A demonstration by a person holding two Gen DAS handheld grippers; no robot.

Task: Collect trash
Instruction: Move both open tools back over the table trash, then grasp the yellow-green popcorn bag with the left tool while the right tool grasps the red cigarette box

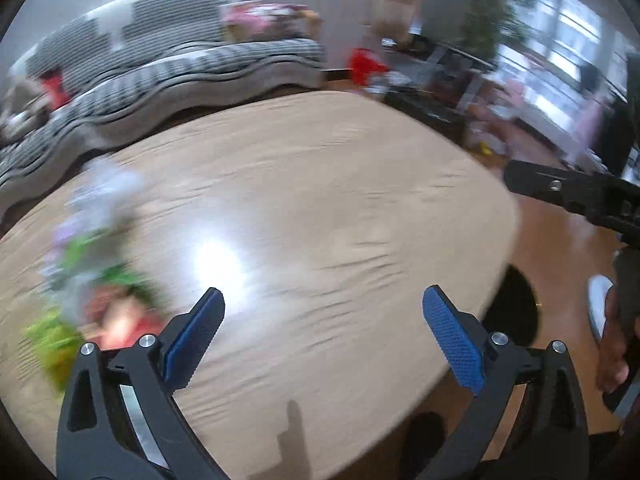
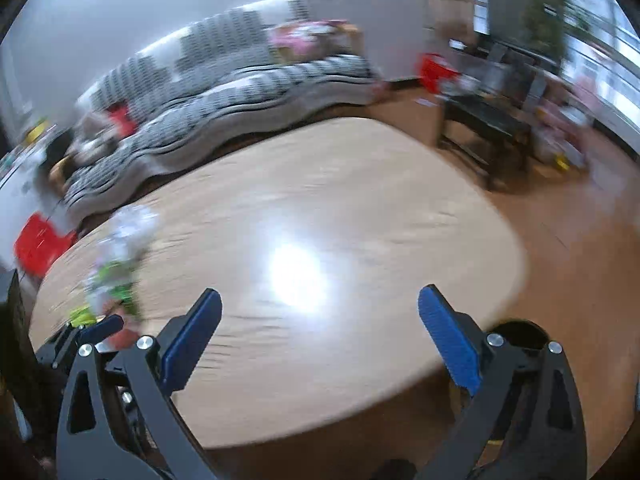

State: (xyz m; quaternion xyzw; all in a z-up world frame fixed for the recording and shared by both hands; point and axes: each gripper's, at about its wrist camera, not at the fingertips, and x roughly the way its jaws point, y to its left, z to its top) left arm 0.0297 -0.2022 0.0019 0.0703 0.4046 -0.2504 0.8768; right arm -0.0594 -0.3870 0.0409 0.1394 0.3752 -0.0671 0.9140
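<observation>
Left gripper [image 1: 322,300] jaws wide, blurred wrappers [image 1: 100,272] on table [image 1: 320,184], sofa [image 1: 160,68] behind

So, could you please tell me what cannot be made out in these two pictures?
- Trash pile on the table, both views: motion blur smears it; single items are unreadable.
- Dark round thing on the floor, both views: partly hidden by the table edge; cannot be identified.
- Right gripper, left wrist view: cut off by the picture edge.
- Things on the sofa: blurred.
</observation>
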